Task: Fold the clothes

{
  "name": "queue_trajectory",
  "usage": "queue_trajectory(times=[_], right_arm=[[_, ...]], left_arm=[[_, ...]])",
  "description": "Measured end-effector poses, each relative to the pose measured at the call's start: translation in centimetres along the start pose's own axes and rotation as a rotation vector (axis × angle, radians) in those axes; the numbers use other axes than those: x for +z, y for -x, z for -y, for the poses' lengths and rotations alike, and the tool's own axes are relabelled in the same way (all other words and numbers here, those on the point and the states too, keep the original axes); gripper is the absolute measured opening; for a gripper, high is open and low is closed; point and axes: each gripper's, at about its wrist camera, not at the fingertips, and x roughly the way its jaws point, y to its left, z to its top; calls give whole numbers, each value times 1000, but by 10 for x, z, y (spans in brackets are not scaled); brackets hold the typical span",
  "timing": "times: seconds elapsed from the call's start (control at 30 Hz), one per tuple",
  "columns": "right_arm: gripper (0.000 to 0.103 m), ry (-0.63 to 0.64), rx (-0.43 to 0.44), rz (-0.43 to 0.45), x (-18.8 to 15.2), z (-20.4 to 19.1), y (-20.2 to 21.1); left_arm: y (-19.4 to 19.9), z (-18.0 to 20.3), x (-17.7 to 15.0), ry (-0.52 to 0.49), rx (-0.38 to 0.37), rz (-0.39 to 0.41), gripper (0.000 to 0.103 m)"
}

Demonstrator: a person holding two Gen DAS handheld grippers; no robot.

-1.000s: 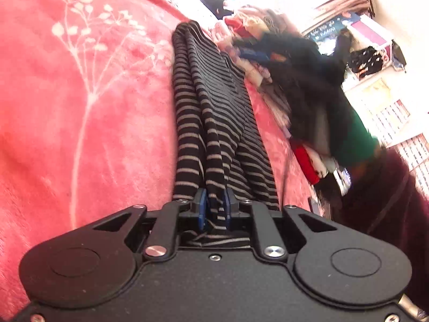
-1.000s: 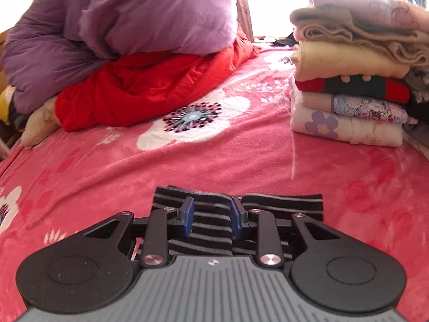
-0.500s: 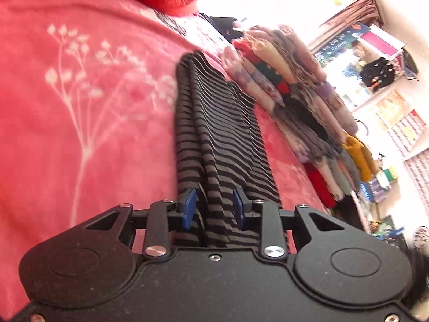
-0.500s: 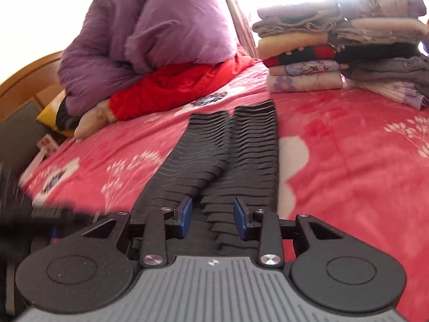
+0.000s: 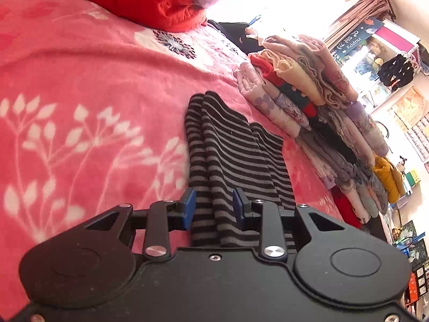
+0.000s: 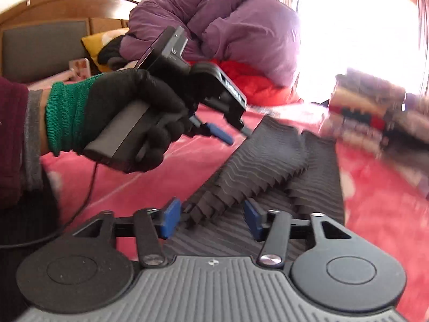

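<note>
Striped garment lies folded lengthwise on the pink bedspread, just beside the stack of folded clothes. Left tongs stand spread over its near end; right tongs, jaws just opening, straddle it without pinching.

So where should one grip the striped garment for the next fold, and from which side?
Probably at the near end of the striped garment, coming low from the near side. It lies long and flat on the pink blanket, stretching away toward the folded pile.
</note>
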Motion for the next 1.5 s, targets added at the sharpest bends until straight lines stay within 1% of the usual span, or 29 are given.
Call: queue_trajectory(times=[0.07, 0.17, 0.27, 0.4, 0.5, 0.57, 0.6, 0.63, 0.7, 0.8, 0.9, 0.97, 1.0, 1.03, 1.07, 1.1, 1.2, 1.27, 1.33, 1.4, 1.43, 1.47, 1.5], right_arm=[[57, 7, -12, 19, 7, 5, -14], [57, 29, -18, 21, 6, 8, -30], [56, 60, 12, 20, 3, 4, -41], [56, 112, 27, 32, 4, -7, -48], [57, 152, 24, 43, 8, -15, -53], [57, 163, 24, 40, 9, -16, -57], [57, 163, 25, 38, 9, -16, -58], [57, 161, 30, 35, 9, -16, -60], [57, 168, 34, 29, 8, -17, -62], [58, 163, 58, 13, 5, -18, -63], [58, 169, 103, -21, 2, -23, -66], [60, 193, 119, -18, -1, -31, -63], [62, 205, 129, -14, -2, -33, -62], [63, 210, 135, -12, -2, -35, -60], [63, 206, 136, -11, -3, -35, -59], [63, 202, 137, -10, -3, -35, -59], [59, 170, 147, -6, -1, -30, -52], [58, 143, 161, 17, 2, -22, -42], [56, 97, 170, 39, 7, -9, -28], [56, 14, 160, 41, 7, 15, -13], [56, -36, 149, 38, 6, 30, -5], [55, -85, 137, 36, 5, 45, 4], [55, -140, 117, 24, 2, 61, 10]], left_arm=[[-11, -2, 10, -11, -8, -5, 27], [-25, -2, 24, -33, -23, -8, 27], [-35, 2, 39, -72, -41, 8, 27], [-51, 3, 58, -100, -50, 13, 27], [-68, 4, 64, -139, -19, 3, 27], [-76, 2, 66, -156, 8, 1, 20], [-78, 1, 67, -162, 12, 1, 10], [-79, 1, 68, -168, 14, 2, 3], [-74, 2, 70, -173, -13, 26, 2], [-79, 2, 69, -201, 15, 33, 2], [-84, 1, 67, -230, 46, 38, 2], [-88, 5, 66, -253, 58, 25, 2], [-86, 7, 66, -262, 66, 27, 7], [-83, 10, 66, -268, 74, 26, 20], [-78, 13, 66, -277, 88, 42, 29], [-70, 17, 64, -292, 109, 70, 43], [-44, 35, 53, -357, 147, 115, 44], [-24, 45, 41, -373, 138, 123, 44], [-5, 57, 23, -408, 118, 113, 43], [14, 66, 0, -439, 108, 104, 41], [24, 70, -13, -449, 103, 95, 37], [33, 73, -26, -460, 98, 86, 34], [42, 77, -39, -471, 92, 77, 34]])
